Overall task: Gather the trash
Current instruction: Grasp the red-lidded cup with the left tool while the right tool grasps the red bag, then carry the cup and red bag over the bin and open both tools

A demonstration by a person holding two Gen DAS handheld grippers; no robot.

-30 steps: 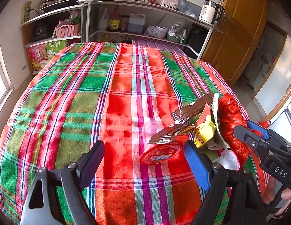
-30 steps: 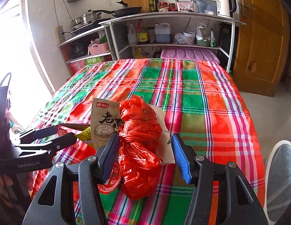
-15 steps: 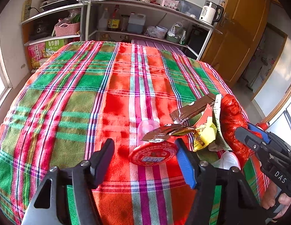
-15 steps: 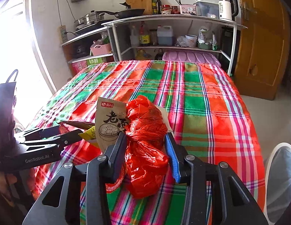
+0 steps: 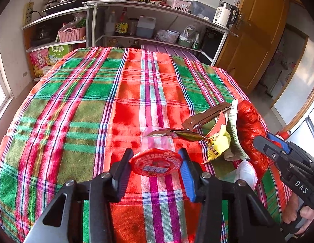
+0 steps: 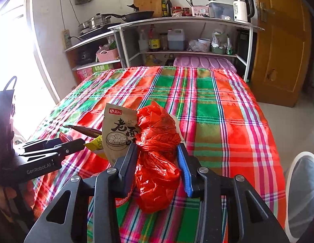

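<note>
Two tongs down on the trash pile, both at the near edge of the plaid tablecloth [image 5: 120, 93]. My left gripper [image 5: 156, 162] has just been closing and now sits narrow around the red round lid [image 5: 156, 163] of a clear plastic cup [image 5: 155, 141] lying on its side; black finger touches the lid's left edge, blue finger its right edge, so I call it gripped. Foil wrapper [image 5: 177, 133] lies across the cup's far end. Right of that: brown wrapper [image 5: 207, 115], yellow packet [image 5: 217, 143], then a paper food bag seen edge-on, all heaped together and touching. My right gripper [image 6: 157, 154] has also just been closing and is clamped on the red plastic bag [image 6: 157, 129] at its knotted neck; both pads press into the crumpled plastic, bag bulges above and hangs loose below the fingers. Tan paper food bag [image 6: 116, 129] with printed steamer picture leans against the red bag's left side, just behind my black finger. From the right wrist view the left gripper shows at the left edge, pointing in toward the pile. Behind the table: shelf unit [image 6: 177, 26] with bottles, pan, white kettle [image 6: 241, 8]; wooden door [image 6: 282, 46] at right.
</note>
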